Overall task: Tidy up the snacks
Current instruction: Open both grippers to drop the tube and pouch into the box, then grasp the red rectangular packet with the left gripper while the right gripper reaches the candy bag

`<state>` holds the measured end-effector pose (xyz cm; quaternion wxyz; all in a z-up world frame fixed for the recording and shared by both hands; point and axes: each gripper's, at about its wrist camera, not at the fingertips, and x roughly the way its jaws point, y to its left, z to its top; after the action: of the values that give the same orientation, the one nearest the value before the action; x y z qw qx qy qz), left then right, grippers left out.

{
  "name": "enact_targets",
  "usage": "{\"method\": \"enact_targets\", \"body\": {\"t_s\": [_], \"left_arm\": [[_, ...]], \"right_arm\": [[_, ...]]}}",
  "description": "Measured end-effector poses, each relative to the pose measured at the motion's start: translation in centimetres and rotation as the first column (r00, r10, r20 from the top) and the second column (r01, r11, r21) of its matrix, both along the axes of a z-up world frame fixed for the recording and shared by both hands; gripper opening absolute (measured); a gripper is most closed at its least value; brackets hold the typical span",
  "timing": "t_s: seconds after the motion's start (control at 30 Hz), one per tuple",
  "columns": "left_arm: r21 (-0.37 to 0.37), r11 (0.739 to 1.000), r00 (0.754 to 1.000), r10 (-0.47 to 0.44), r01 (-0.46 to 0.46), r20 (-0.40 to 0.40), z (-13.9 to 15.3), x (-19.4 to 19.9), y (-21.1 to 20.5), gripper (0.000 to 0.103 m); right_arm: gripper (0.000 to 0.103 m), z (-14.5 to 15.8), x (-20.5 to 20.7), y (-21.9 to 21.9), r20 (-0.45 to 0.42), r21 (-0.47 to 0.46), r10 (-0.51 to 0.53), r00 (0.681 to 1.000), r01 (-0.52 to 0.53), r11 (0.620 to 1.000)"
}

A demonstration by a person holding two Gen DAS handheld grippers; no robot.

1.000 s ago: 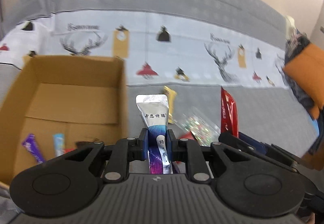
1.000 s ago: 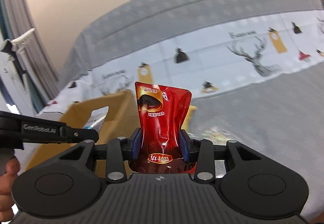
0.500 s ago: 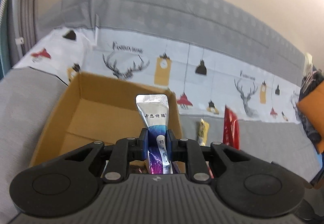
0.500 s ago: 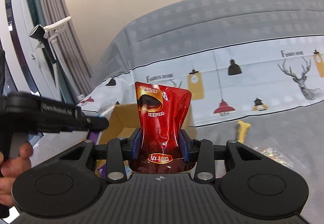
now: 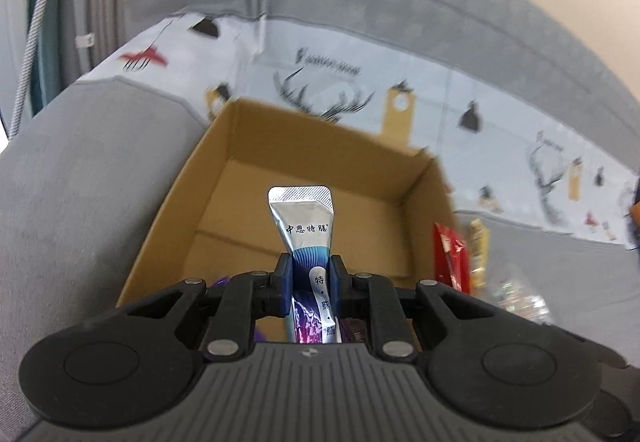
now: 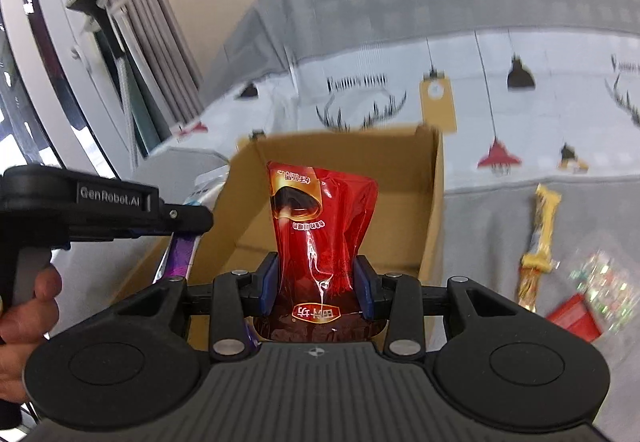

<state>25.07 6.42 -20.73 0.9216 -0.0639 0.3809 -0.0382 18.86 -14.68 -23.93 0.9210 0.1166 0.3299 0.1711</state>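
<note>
My left gripper is shut on a silver and blue-purple stick sachet and holds it upright over the open cardboard box. My right gripper is shut on a red snack pouch, held upright at the box's near side. The left gripper also shows in the right wrist view, at the box's left edge. The box floor under the grippers is mostly hidden.
The box sits on a grey sofa with a deer-print throw. Right of the box lie a yellow bar, a clear glittery packet and a red packet. Curtains hang at the left.
Both grippers have swung left with their snacks, from the loose snacks on the sofa to the cardboard box. The box now fills the middle of both views.
</note>
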Motion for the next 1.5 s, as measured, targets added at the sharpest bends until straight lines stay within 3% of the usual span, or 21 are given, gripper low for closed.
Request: {"method": "enact_targets", "body": {"t_s": [0.17, 0.33, 0.47, 0.53, 0.57, 0.6, 0.73, 0.8, 0.87, 1.03, 1.13, 1.23, 1.33, 1.43, 1.5], "left_arm": [[0.020, 1.000, 0.999, 0.021, -0.020, -0.050, -3.1, 1.1, 0.9, 0.020], [0.025, 1.000, 0.997, 0.017, -0.015, -0.070, -4.5, 1.8, 1.1, 0.020], [0.041, 0.999, 0.998, 0.008, -0.005, -0.068, -4.9, 2.1, 0.9, 0.022], [0.057, 0.998, 0.996, 0.025, -0.020, -0.080, -4.6, 2.1, 0.7, 0.060], [0.059, 0.998, 0.996, 0.038, -0.033, -0.079, -4.3, 2.0, 0.6, 0.097], [0.048, 0.998, 0.998, 0.050, -0.048, -0.040, -3.6, 1.5, 0.7, 0.102], [0.020, 1.000, 1.000, 0.006, -0.007, 0.025, -1.1, -0.1, -1.1, 0.103], [0.003, 0.999, 0.999, -0.033, 0.033, 0.028, -0.3, -0.6, -3.1, 0.103], [-0.007, 0.997, 0.996, -0.083, 0.083, 0.036, 0.1, -1.1, -5.7, 0.103], [0.065, 0.968, 0.965, -0.247, 0.242, 0.084, -0.6, -2.7, -14.6, 0.103], [0.110, 0.943, 0.942, -0.324, 0.314, 0.089, -2.2, -3.4, -19.6, 0.102], [0.093, 0.931, 0.932, -0.360, 0.354, 0.052, -4.3, -3.1, -23.1, 0.097], [0.124, 0.912, 0.918, -0.395, 0.390, 0.022, -7.4, -2.1, -25.9, 0.093], [0.178, 0.891, 0.908, -0.416, 0.418, -0.052, -11.3, 0.0, -27.8, 0.084], [0.169, 0.884, 0.900, -0.426, 0.436, -0.094, -13.3, 0.9, -28.2, 0.079]], "right_arm": [[0.041, -3.1, 1.5, 1.0, -0.098, 0.005, 0.010, 0.995, -0.010, 1.000], [0.042, -3.7, 2.1, 2.4, -0.094, -0.051, 0.041, 0.995, -0.046, 0.998], [0.052, -3.7, 2.9, 2.6, -0.108, -0.040, 0.018, 0.994, -0.023, 0.999], [0.069, -3.5, 3.1, 2.3, -0.109, 0.009, 0.026, 0.994, -0.025, 1.000], [0.081, -3.3, 3.0, 2.0, -0.103, 0.031, 0.034, 0.994, -0.031, 0.999], [0.084, -3.1, 2.7, 1.7, -0.087, 0.042, 0.037, 0.996, -0.034, 0.999], [0.086, -1.7, 0.8, -1.6, -0.012, 0.074, 0.017, 1.000, -0.016, 0.997], [0.098, -0.9, -0.2, -4.4, 0.018, 0.088, -0.026, 1.000, 0.024, 0.996], [0.102, -0.6, -1.3, -7.7, 0.037, 0.096, -0.082, 0.996, 0.078, 0.992], [0.103, -1.7, -4.1, -15.9, 0.034, 0.037, -0.231, 0.972, 0.230, 0.972], [0.103, -2.8, -5.3, -20.3, 0.009, 0.002, -0.284, 0.959, 0.284, 0.959], [0.103, -3.9, -5.9, -24.0, -0.012, -0.019, -0.329, 0.944, 0.329, 0.944], [0.101, -5.7, -5.9, -27.2, -0.062, 0.040, -0.351, 0.934, 0.354, 0.934], [0.092, -7.9, -5.1, -29.2, -0.143, 0.105, -0.365, 0.920, 0.381, 0.919], [0.085, -9.0, -4.5, -30.1, -0.177, 0.124, -0.368, 0.913, 0.392, 0.912]]}}
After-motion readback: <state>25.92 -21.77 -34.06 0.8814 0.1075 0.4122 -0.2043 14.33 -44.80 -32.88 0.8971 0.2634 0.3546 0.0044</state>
